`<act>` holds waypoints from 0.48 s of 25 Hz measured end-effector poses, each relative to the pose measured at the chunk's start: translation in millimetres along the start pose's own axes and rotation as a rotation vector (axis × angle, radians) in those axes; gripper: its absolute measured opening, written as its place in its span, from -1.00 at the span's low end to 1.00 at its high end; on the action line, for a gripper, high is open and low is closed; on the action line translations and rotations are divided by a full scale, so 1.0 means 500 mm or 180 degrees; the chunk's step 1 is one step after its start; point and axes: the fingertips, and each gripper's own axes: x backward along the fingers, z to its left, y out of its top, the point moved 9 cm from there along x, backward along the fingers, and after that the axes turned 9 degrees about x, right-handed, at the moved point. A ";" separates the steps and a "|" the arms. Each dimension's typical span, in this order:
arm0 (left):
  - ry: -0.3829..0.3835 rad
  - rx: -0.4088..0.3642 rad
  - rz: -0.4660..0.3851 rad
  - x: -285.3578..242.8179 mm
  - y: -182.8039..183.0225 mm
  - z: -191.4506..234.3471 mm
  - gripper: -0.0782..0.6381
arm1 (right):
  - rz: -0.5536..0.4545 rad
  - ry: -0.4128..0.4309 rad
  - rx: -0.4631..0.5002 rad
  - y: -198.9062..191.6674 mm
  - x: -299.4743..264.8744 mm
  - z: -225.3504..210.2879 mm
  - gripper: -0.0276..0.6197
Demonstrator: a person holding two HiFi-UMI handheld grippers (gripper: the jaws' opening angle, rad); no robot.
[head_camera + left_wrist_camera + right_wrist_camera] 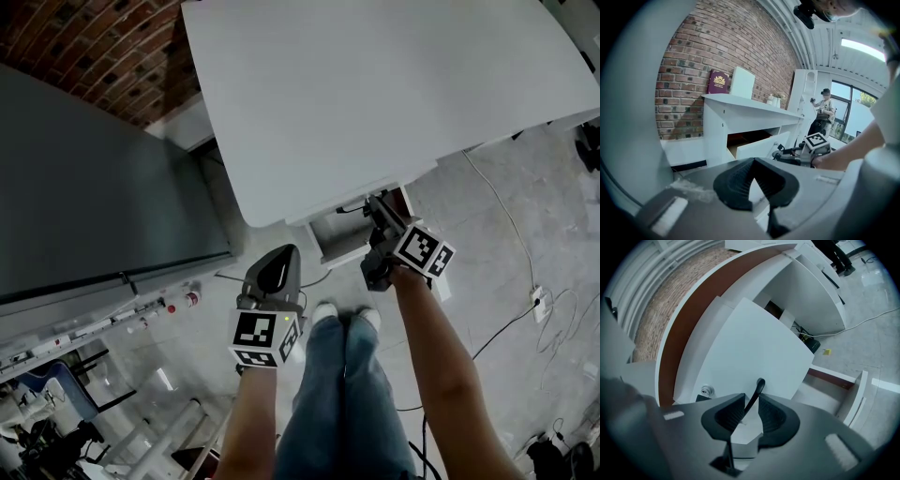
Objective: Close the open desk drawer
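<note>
The white desk point(375, 84) has one drawer point(339, 240) pulled out under its front edge. In the left gripper view the drawer point(754, 146) stands open, its brown inside showing. My right gripper point(378, 208) is at the drawer's front. In its own view the right gripper point(751, 401) is shut on the thin dark drawer handle point(758, 387), which runs between the pads against the white drawer front point(754, 343); a small lock point(707, 390) sits to the left. My left gripper point(281, 264) hangs short of the desk, left of the drawer. Its jaws point(753, 161) are shut and hold nothing.
A grey cabinet point(94, 187) stands to the left before a brick wall point(112, 47). Cables point(525, 300) trail over the floor at right. The person's legs point(347, 394) stand before the drawer. A purple book point(718, 82) and a white box point(742, 82) sit on the desk. Another person point(825, 108) stands far back.
</note>
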 end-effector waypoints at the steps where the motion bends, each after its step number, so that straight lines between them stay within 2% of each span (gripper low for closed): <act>1: 0.0006 0.0006 0.0003 -0.001 0.001 0.003 -0.79 | -0.0013 0.0000 -0.0004 0.001 -0.005 0.000 -0.67; 12: 0.0056 0.0019 0.0032 -0.009 0.011 0.036 -0.79 | -0.0127 0.0007 0.0018 0.025 -0.067 0.005 -0.65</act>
